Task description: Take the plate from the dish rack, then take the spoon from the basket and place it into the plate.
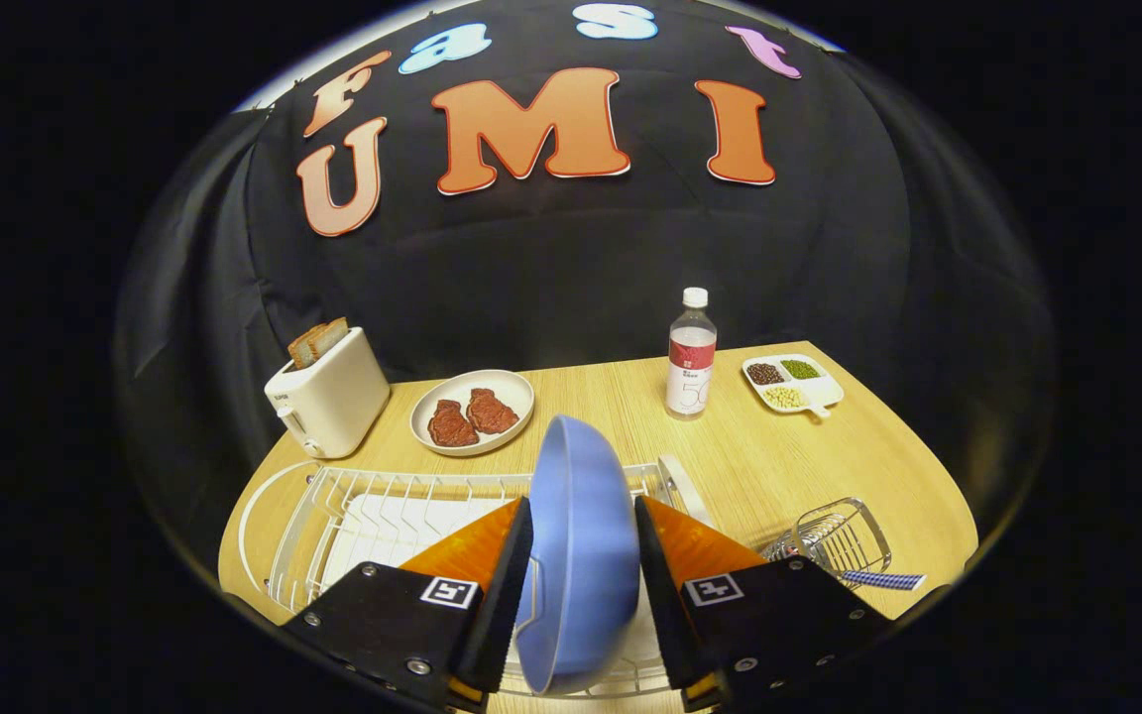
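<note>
Both fingers (510,565) clamp blue plate (581,555) upright btwn them, over dish rack (373,506).

Bench (789,466) light wood-grain laminate, smooth, slight sheen. Blue plate (581,555) smooth matt plastic look, standing between the fingers (509,585), both touching its faces. Dish rack (353,496) white coated wire. Basket (839,535) shiny metal wire. Toaster (328,402) glossy white plastic. Bottle (691,357) clear plastic, paper-like label. Backdrop (571,288) black matt cloth, creased.
</note>
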The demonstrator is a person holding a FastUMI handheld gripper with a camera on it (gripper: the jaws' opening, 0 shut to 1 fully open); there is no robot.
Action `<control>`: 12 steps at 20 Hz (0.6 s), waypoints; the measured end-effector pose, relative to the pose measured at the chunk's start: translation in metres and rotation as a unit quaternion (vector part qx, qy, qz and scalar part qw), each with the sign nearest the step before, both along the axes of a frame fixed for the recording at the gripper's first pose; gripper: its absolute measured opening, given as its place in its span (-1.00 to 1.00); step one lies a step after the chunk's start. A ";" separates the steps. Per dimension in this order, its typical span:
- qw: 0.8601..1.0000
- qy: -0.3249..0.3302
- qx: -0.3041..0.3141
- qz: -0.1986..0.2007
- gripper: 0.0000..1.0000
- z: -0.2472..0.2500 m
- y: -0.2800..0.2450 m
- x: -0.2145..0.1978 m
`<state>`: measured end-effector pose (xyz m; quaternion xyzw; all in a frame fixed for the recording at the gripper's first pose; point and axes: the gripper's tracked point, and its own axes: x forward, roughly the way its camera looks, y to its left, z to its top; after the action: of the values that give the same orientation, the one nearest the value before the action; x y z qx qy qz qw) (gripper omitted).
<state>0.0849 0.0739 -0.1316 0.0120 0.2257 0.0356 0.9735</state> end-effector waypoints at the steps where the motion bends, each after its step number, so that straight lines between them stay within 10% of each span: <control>1: 1.000 -0.003 -0.001 0.000 0.25 0.000 -0.001 0.001; 7: 1.000 -0.010 -0.008 -0.003 0.18 0.004 -0.004 0.000; 12: 0.999 -0.001 -0.012 -0.033 -0.35 0.002 -0.016 0.003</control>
<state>0.0876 0.0581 -0.1294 0.0074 0.2249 0.0008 0.9743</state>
